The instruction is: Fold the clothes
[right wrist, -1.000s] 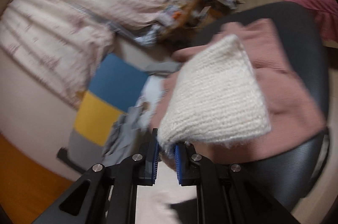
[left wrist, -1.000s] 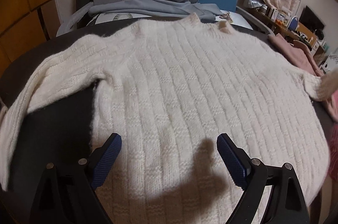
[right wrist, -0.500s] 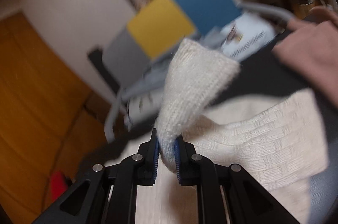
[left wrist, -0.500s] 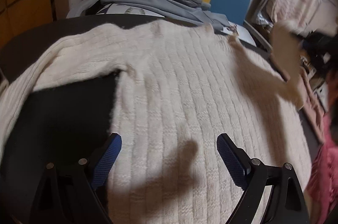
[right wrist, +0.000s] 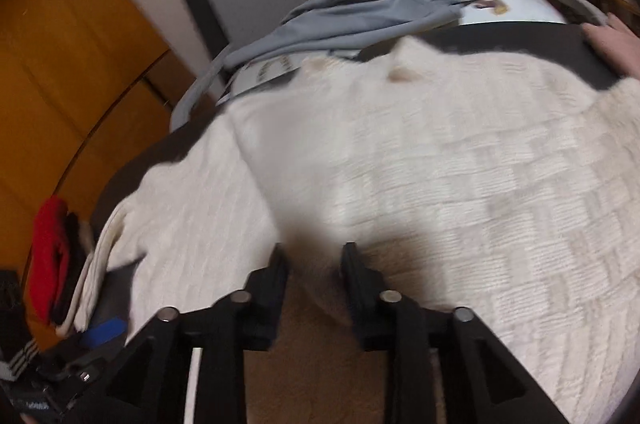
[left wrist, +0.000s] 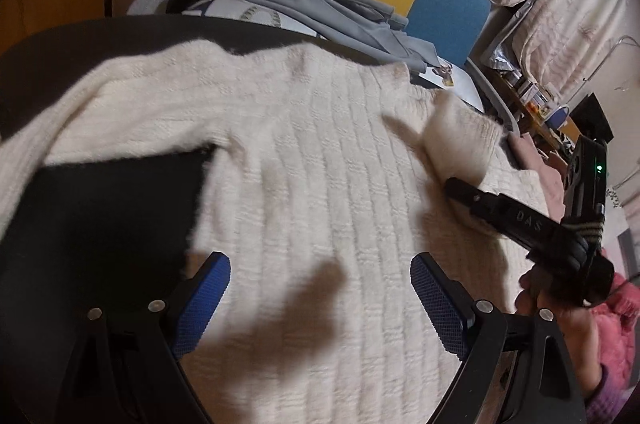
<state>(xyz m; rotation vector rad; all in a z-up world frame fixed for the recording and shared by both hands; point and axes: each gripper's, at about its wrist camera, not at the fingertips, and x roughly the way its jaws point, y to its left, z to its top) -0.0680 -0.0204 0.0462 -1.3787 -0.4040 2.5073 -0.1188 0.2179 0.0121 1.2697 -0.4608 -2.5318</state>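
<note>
The cream knit sweater (left wrist: pixel 320 183) lies spread flat on the dark worktop (left wrist: pixel 100 207), its neck toward the far side where a grey garment (left wrist: pixel 320 3) is piled on a chair. The right tool (right wrist: pixel 314 264) has the sleeve cuff (left wrist: pixel 460 139) laid across the sweater's right chest, and its jaws are opening with the cuff between them, so the step in hand looks like letting the sleeve go after folding it inward. To do it well, let the jaws part fully before drawing back, so the fuzzy knit does not snag on the pads and drag the fold askew; the cuff should settle flat and square to the ribs. The left tool (left wrist: pixel 320 300) hovers wide and empty over the near hem, well placed to pin the body down while the sleeve drops.
</note>
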